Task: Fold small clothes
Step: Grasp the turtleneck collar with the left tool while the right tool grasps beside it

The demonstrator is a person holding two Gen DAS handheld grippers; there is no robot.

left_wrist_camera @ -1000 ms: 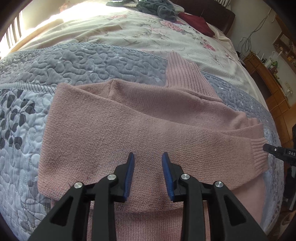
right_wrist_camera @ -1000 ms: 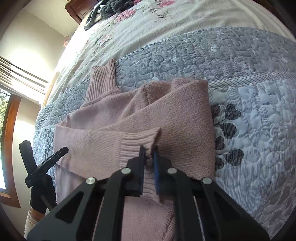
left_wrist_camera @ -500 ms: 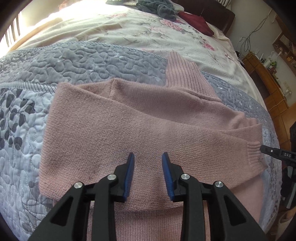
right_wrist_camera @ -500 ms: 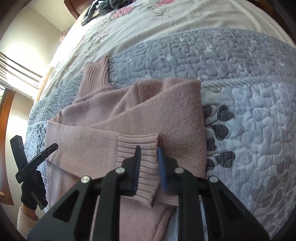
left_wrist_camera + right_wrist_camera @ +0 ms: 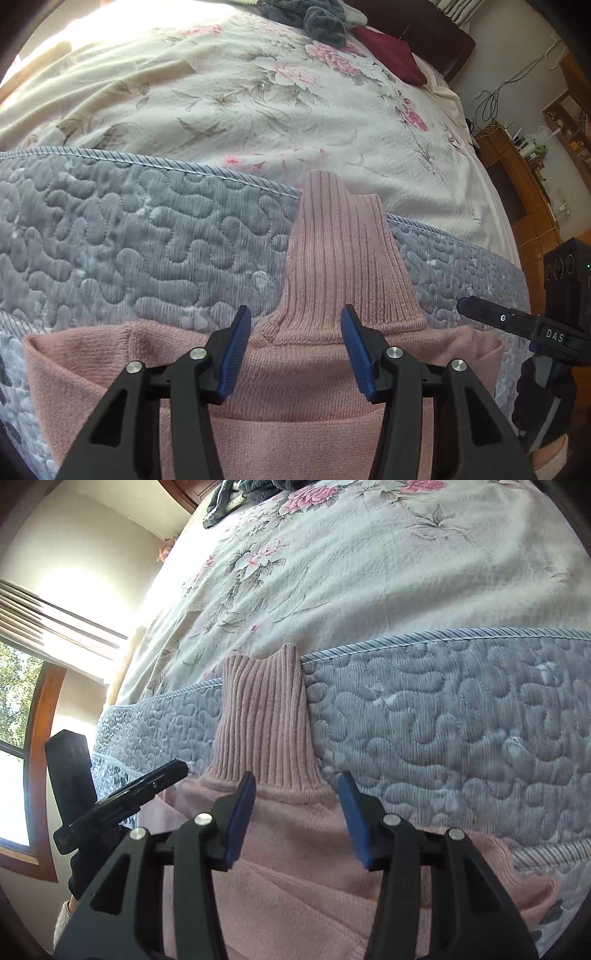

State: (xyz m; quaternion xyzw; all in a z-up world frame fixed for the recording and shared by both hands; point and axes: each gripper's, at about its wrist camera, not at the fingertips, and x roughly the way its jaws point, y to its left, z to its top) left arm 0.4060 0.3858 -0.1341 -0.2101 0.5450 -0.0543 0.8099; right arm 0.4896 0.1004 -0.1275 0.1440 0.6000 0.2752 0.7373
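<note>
Both tongs, left (image 5: pixel 293 349) and right (image 5: pixel 297 818), hover released over a pink sweater's (image 5: pixel 314 417) ribbed collar (image 5: pixel 343 266) on a bed (image 5: pixel 147 229).

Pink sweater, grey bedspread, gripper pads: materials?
Pink sweater: soft matte knit, looks like wool or acrylic; fine stitches on the body, ribbed collar.
Grey bedspread: quilted fabric, slight sheen; stitched squiggles, corded edge.
Left gripper pads: blue, ridged, probably rubber or plastic; black rigid arms, metal screws.

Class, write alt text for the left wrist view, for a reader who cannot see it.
An open left hand-held gripper hovers over a pink sweater on a grey-blue quilt, its ribbed turtleneck collar pointing away. The right hand-held gripper enters at the right edge; a floral bedspread lies beyond.
</note>
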